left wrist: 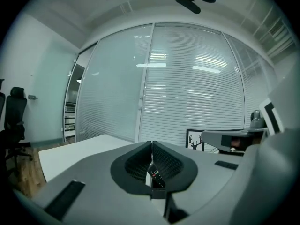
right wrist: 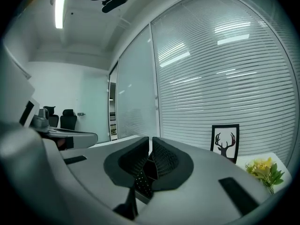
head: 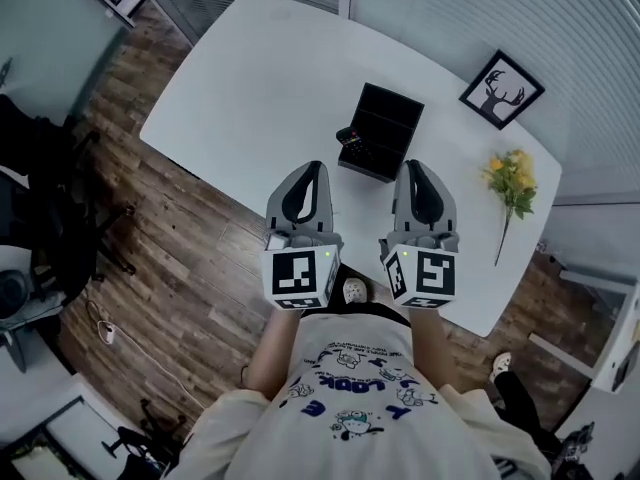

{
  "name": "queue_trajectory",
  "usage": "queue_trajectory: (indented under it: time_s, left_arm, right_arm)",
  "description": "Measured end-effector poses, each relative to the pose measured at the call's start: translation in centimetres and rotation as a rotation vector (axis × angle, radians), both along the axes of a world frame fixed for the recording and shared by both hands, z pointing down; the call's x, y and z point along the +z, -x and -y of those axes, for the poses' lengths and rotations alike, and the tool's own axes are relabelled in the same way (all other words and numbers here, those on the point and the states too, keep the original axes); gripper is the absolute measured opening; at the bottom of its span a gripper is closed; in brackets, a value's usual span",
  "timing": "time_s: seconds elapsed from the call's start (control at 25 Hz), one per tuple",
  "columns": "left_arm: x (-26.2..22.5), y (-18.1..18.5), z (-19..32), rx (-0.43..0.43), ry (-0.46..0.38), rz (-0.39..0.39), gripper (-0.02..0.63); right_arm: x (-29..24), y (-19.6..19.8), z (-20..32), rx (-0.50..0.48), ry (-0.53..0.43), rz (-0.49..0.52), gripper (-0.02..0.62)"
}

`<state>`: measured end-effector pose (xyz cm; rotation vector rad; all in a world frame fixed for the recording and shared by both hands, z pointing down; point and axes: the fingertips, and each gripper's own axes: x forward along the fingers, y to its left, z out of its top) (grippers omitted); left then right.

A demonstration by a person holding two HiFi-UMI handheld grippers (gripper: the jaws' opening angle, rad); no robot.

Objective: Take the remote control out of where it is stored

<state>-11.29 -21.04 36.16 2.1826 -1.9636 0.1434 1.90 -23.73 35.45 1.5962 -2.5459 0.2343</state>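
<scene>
Head view shows your left claw [head: 317,167] and right claw [head: 411,166] side by side, each with jaws pressed together on nothing. Just ahead, between their tips, the remote control [head: 350,140] sits at the black box's [head: 388,118] near corner on the white table [head: 240,78].

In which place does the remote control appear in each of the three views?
Head view: remote control at the black box's left edge.
Left gripper view: it is low in the centre.
Right gripper view: cannot be made out.
Shared landmark: the deer picture.
</scene>
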Motion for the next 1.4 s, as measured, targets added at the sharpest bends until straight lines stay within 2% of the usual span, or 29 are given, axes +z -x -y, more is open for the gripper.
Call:
queue_trajectory:
  time_s: [0.52,0.56,0.6,0.64,1.0,1.16,1.4]
  left_arm:
    - [7.4,-2.5,6.7,0.241,0.144,-0.093,0.021]
    - [7.9,-2.6,7.0,0.25,0.151,-0.097,0.041]
    - [8.3,-2.7,7.3,0.257,0.158,-0.1,0.099]
    - [8.7,-2.6,7.5,0.263,0.164,-0.1,0.123]
    - [12.2,-2.8,9.4,0.337,0.227,-0.116,0.214]
    - [13.4,-3.8,9.6,0.401,0.263,-0.169,0.281]
    - [14.7,-4.8,10.2,0.432,0.294,-0.194,0.284]
  right_arm:
    - [5.2,-0.1,5.3,0.105,0.117,-0.03,0.043]
    - [5.5,0.0,5.6,0.105,0.121,-0.032,0.043]
    - [5.7,0.1,6.0,0.108,0.128,-0.034,0.043]
    - [5.9,0.1,6.3,0.115,0.136,-0.034,0.043]
    - [9.1,-0.1,7.3,0.153,0.197,-0.06,0.043]
    - [10.3,0.0,7.3,0.14,0.212,-0.073,0.043]
    - [11.3,-0.2,7.4,0.149,0.245,-0.075,0.043]
